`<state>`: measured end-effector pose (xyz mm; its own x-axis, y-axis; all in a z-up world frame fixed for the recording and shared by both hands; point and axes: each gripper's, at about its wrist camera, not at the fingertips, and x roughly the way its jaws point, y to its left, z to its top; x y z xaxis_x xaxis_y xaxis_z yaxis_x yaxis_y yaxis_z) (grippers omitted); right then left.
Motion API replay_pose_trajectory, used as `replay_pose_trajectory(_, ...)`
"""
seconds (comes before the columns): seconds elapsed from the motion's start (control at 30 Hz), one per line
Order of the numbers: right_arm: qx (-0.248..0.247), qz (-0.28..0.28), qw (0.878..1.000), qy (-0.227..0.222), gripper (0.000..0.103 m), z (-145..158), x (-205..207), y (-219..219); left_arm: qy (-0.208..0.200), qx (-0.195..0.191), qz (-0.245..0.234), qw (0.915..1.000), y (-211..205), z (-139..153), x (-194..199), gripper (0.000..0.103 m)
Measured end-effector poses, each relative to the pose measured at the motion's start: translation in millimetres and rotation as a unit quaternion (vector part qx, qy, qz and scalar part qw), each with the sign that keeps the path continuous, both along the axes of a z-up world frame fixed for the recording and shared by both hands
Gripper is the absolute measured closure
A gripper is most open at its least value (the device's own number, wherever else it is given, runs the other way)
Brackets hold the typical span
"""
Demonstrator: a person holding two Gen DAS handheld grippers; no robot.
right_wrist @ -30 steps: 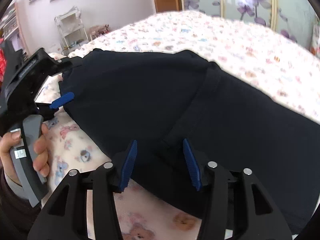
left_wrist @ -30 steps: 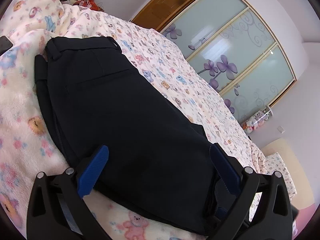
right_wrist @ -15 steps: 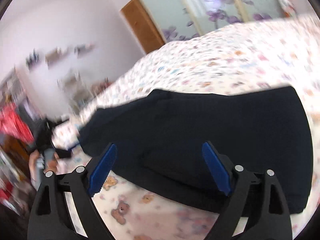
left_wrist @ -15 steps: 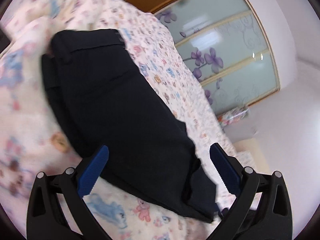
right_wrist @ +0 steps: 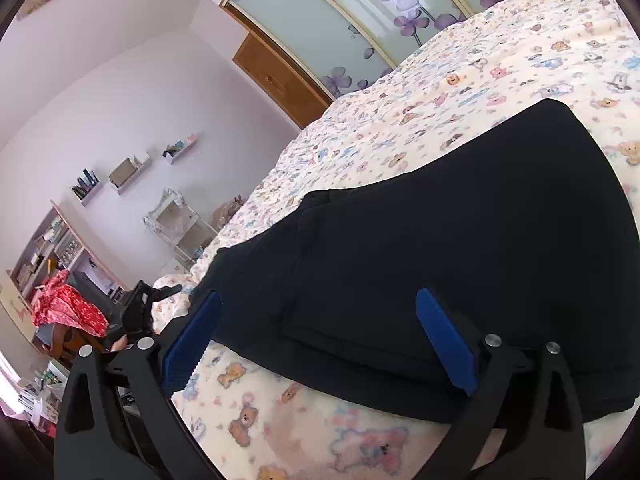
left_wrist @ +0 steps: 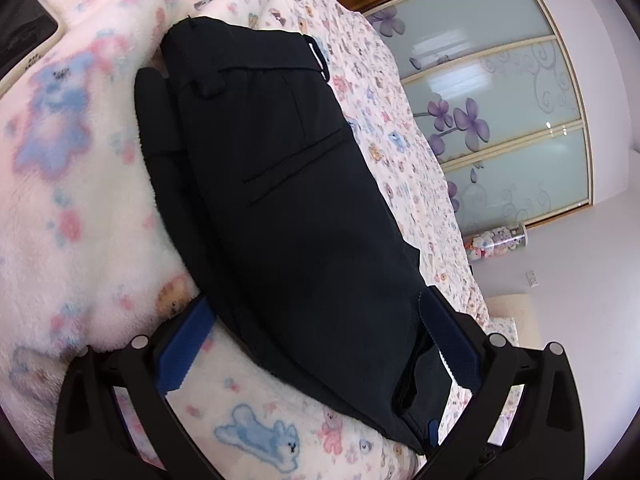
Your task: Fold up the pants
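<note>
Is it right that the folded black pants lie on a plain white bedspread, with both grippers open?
Not quite: the bedspread is printed with small bears and animals, as the right wrist view shows. The folded black pants do lie on it, and the left gripper and right gripper are open.

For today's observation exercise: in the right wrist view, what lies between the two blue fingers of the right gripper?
In the right wrist view, the folded black pants and teddy-print blanket lie between the open right gripper fingers, untouched.

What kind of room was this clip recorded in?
Most likely a bedroom in a home. The black pants lie on a bed with a teddy-bear print blanket, beside a sliding-door wardrobe with frosted floral panels, and small wall shelves hold books.
</note>
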<state>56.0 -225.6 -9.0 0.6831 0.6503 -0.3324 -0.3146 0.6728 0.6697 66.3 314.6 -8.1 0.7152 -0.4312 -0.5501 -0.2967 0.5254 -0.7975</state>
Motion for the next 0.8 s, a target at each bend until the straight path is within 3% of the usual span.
replay_pose_trajectory(0.07, 0.012, 0.001, 1.0, -0.001, 0.003, -1.6, -1.0, -3.1, -0.005, -0.009, 0.009, 0.9999, 2.2, -0.6, 0.9, 0.002)
replay_pose_trajectory(0.17, 0.021, 0.002, 1.0, -0.001, 0.003, -2.9, -0.8, -4.3, -0.063, -0.021, 0.021, 0.9976, 5.8, 9.7, -7.4, 0.002)
replay_pose_trajectory(0.23, 0.025, 0.003, 1.0, -0.001, 0.003, -3.4, -0.7, -4.6, -0.098, -0.002, 0.015, 0.9951, 2.1, 20.6, -11.0, 0.002)
replay_pose_trajectory(0.4, 0.031, 0.003, 1.0, -0.002, 0.003, -4.3, -1.4, -4.6, -0.088, 0.027, 0.02, 0.9955, -4.5, 15.1, 4.7, 0.002)
replay_pose_trajectory(0.67, 0.042, 0.003, 0.999, -0.007, 0.003, -5.3, -3.9, -5.1, -0.111, -0.059, 0.08, 0.9889, 14.8, -1.0, 7.0, 0.003)
replay_pose_trajectory(0.77, 0.045, 0.004, 0.999, -0.008, 0.003, -5.9, -4.2, -5.5, -0.115, -0.074, 0.099, 0.9857, 16.6, -4.6, 2.5, 0.017)
replay_pose_trajectory(0.8, 0.046, 0.004, 0.999, -0.008, 0.003, -6.1, -3.9, -5.7, -0.116, -0.076, 0.101, 0.9852, 17.0, -4.8, 1.2, 0.026)
